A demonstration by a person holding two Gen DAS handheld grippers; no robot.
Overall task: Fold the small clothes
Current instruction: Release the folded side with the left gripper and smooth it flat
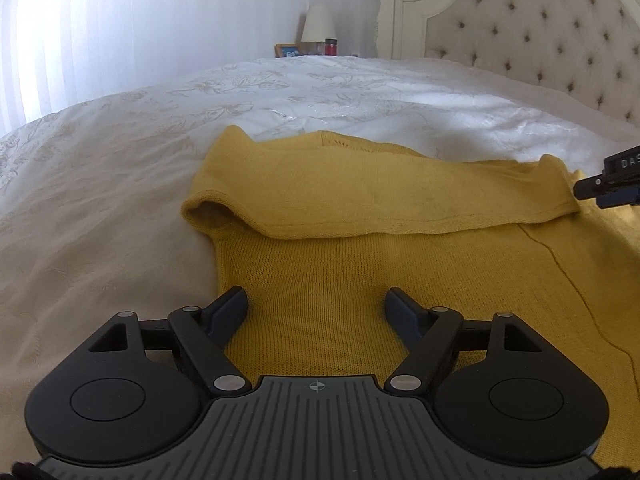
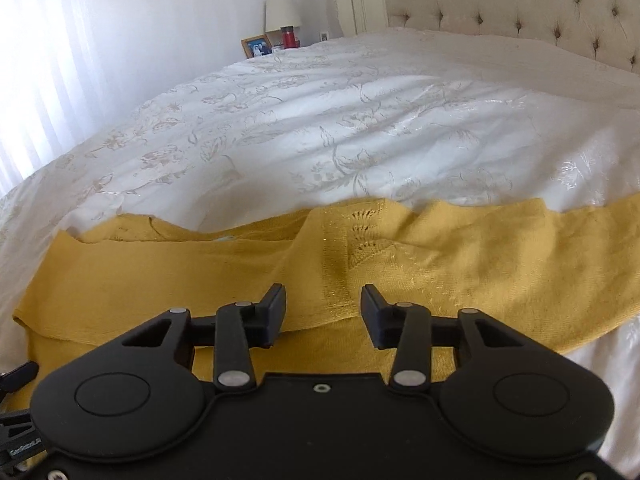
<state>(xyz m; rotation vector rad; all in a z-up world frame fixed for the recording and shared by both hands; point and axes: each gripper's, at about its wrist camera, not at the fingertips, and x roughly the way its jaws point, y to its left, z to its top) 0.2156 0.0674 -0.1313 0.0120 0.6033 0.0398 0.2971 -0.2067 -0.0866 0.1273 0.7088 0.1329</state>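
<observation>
A mustard-yellow knit garment (image 1: pixel 360 264) lies flat on the white bedspread (image 1: pixel 120 184), its far part folded toward me as a flap (image 1: pixel 360 196). My left gripper (image 1: pixel 318 306) hovers low over the near part of the garment, open, with only flat fabric under the gap. At the right edge, a finger of my right gripper (image 1: pixel 588 190) sits by the flap's right corner. In the right wrist view the garment (image 2: pixel 480 264) stretches across the frame. My right gripper (image 2: pixel 323 306) stands open over the flap's near edge (image 2: pixel 320 322), and its pads do not press the fabric.
The embroidered bedspread (image 2: pixel 320 128) stretches far behind the garment. A tufted headboard (image 1: pixel 540 40) stands at the back right. A lamp (image 1: pixel 318 24), a red jar (image 1: pixel 330 46) and a picture frame (image 1: pixel 287 50) sit beyond the bed. Bright curtains (image 1: pixel 80 32) hang at the left.
</observation>
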